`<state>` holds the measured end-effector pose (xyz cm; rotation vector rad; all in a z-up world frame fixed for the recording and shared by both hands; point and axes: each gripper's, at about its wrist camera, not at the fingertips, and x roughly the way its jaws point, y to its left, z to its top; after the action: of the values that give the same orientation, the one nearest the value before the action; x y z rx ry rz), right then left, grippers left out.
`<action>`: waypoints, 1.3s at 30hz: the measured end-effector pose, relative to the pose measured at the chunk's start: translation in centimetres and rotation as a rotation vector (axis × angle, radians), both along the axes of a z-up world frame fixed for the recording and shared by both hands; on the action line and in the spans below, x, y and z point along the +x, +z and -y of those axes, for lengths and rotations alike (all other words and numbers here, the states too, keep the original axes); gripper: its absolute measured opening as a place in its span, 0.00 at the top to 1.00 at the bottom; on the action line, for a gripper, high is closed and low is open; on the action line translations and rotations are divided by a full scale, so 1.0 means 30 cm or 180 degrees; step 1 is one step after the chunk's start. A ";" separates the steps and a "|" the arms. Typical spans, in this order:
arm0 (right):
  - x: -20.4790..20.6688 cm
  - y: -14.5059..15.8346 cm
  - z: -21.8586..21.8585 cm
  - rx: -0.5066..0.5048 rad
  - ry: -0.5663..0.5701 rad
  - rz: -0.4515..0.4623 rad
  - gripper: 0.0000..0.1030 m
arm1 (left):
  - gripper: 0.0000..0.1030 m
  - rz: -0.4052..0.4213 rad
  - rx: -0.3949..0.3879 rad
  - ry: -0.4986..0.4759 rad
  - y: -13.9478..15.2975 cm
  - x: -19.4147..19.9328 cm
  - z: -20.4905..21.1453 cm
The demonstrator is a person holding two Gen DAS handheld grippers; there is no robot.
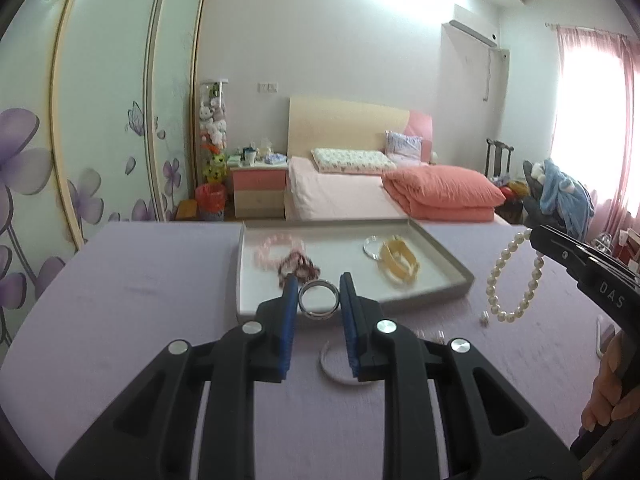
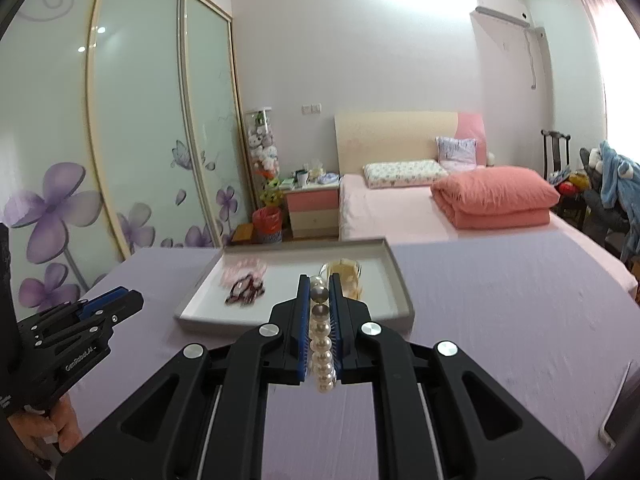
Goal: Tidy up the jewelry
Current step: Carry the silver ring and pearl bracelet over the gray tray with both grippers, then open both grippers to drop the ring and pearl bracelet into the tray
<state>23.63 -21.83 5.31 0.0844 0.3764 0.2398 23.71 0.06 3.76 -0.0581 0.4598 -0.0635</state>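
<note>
Two claws are up over the lilac tabletop, each clamped on a piece of jewelry. Left claw pinches a silver ring between its blue pads, held just in front of the tray's near rim. Right claw is closed tight on a pearl bracelet; in the left view the pearls hang as a loop below that claw, clear of the tabletop. The grey tray holds a pink bead bracelet, a dark red beaded piece, a clear bangle and a yellow bangle. A white bangle lies on the tabletop below the left claw.
</note>
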 end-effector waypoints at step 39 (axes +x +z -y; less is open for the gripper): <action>0.568 -0.167 -0.101 0.0112 -0.0030 -0.0528 0.71 | 0.74 -0.0225 0.0071 0.0089 -0.174 0.657 0.014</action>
<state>40.65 -18.80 0.30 0.1413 0.5367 0.2309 43.41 -0.35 -1.47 -0.0449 0.5302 -0.0290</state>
